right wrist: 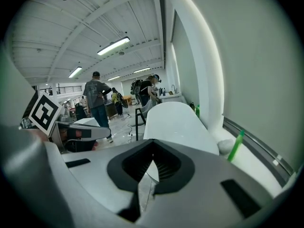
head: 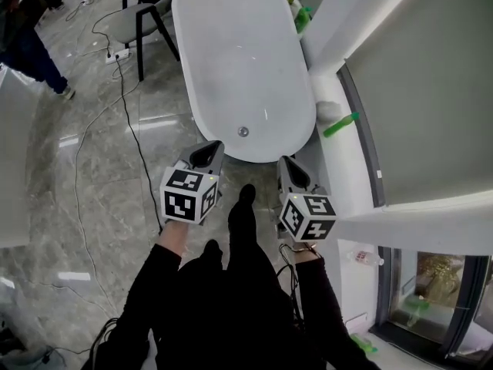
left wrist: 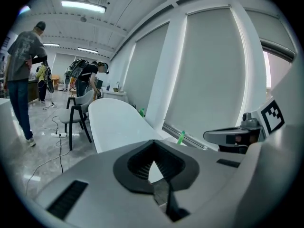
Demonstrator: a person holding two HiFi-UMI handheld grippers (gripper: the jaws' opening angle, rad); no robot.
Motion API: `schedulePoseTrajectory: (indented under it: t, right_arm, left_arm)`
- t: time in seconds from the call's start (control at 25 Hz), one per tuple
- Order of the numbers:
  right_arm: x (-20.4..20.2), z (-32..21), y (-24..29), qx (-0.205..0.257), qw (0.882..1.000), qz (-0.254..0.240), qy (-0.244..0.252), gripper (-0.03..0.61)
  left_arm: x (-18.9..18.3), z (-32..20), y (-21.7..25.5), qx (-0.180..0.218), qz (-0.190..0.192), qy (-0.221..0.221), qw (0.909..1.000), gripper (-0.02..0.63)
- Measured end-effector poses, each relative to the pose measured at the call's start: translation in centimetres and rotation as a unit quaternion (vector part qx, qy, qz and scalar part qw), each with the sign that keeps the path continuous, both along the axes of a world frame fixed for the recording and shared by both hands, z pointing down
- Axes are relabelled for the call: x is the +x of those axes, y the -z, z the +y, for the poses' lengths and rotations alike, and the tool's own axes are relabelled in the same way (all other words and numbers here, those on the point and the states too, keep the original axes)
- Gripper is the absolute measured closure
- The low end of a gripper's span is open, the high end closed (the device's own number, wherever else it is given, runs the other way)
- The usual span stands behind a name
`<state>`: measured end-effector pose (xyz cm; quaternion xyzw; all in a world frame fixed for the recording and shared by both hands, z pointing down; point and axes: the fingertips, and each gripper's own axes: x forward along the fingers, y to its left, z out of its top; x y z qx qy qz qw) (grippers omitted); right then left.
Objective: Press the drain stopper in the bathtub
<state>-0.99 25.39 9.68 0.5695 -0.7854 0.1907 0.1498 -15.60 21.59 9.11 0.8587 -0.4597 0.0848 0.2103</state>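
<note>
The white oval bathtub (head: 231,21) stands ahead of me on the marble floor. Its small round metal drain stopper (head: 243,132) sits in the tub bottom near the close end. My left gripper (head: 206,154) hovers just outside the tub's near rim, left of the stopper, jaws shut on nothing. My right gripper (head: 289,168) hangs beside the rim to the right, also shut and empty. In the left gripper view the gripper (left wrist: 153,148) faces the tub (left wrist: 114,122); in the right gripper view the gripper (right wrist: 153,147) faces the tub (right wrist: 173,120). Neither gripper view shows the stopper.
A green bottle (head: 340,125) and a white lump (head: 330,110) lie on the window ledge right of the tub. A chair (head: 146,10), a power strip (head: 118,54) and a cable (head: 127,122) are on the floor to the left. A person (head: 31,45) stands far left.
</note>
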Motion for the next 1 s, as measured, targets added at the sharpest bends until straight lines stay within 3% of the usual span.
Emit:
schedulePoseTrajectory:
  t: [0.68, 1.0]
  right_arm:
    - [8.3, -14.3, -5.6, -0.072, 0.997, -0.008, 0.013, 0.577]
    - [11.0, -18.5, -8.2, -0.108, 0.994, -0.017, 0.023, 0.577]
  left_arm:
    - [6.2, -14.1, -6.8, -0.079, -0.037, 0.029, 0.9958, 0.611]
    - [8.9, -18.5, -9.7, -0.118, -0.057, 0.035, 0.9907, 0.611]
